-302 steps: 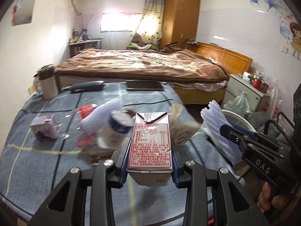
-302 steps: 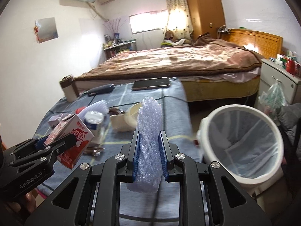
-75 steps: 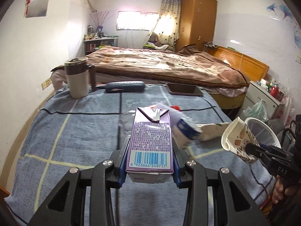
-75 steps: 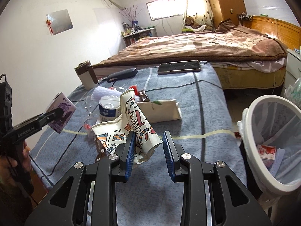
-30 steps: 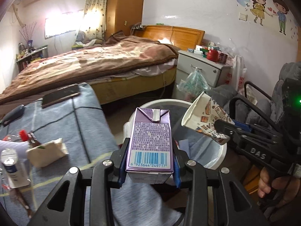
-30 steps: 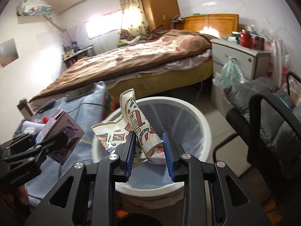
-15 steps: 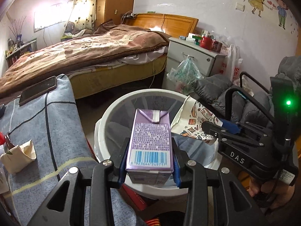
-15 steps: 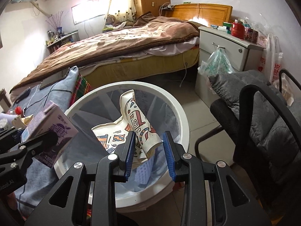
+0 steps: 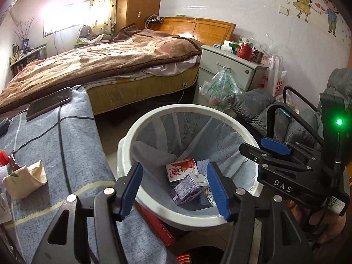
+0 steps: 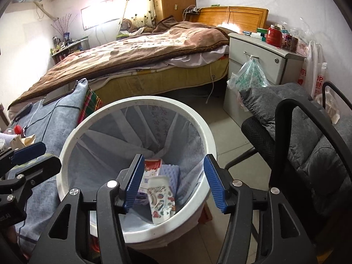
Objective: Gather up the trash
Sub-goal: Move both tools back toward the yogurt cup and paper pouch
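Note:
Both grippers hang open and empty over a white trash bin (image 9: pixel 140 123) (image 10: pixel 92 114) with a thin liner. My left gripper (image 9: pixel 175 190) is above its near rim; my right gripper (image 10: pixel 173 183) is above its front rim and shows at the right of the left wrist view (image 9: pixel 264 151). In the bin lie a purple carton (image 9: pixel 186 186), a red strawberry milk carton (image 9: pixel 180 168) (image 10: pixel 151 165), a patterned paper cup (image 10: pixel 160 200) and a piece of bubble wrap (image 10: pixel 170 172).
A table with a blue-grey cloth (image 9: pixel 55 145) stands left of the bin; a crumpled cream paper bag (image 9: pixel 24 181) and a phone (image 9: pixel 48 103) lie on it. A grey padded chair (image 10: pixel 308 132) is on the right, a bed (image 10: pixel 143 50) and nightstand (image 10: pixel 259 50) behind.
Both grippers have opened over the bin. The purple carton has dropped from the left one and the paper cup from the right one; both now lie in the bin.

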Available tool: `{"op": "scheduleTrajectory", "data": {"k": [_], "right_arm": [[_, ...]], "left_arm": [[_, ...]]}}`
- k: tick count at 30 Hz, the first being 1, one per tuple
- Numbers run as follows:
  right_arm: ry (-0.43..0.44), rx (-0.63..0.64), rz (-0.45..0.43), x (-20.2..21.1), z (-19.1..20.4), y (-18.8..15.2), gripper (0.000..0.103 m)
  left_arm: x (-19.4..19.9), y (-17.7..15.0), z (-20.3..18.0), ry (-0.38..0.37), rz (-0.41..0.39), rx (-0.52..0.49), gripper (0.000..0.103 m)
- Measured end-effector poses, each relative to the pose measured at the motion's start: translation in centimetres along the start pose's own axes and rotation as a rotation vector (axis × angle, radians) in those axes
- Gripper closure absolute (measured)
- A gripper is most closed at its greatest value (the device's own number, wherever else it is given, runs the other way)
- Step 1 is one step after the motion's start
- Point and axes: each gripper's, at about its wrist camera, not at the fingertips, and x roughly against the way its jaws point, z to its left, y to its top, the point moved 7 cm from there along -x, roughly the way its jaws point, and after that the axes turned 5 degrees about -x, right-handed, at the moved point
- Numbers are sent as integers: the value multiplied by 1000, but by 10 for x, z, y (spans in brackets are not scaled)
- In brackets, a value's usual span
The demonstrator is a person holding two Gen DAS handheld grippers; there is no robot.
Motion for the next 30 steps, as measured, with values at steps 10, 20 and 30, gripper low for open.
{"op": "scheduleTrajectory", "data": {"k": [10,20,30], "right_arm": [[36,1,-37,14,17,0,45],[95,16,-72,27,48,-1,45],[197,82,-79,30,102,-4,45]], "left_arm": [[26,-5,18,49,-42,18,39],[62,-18,49,105,-98,66,39],[103,-44,115,240,-142,160,39]]}}
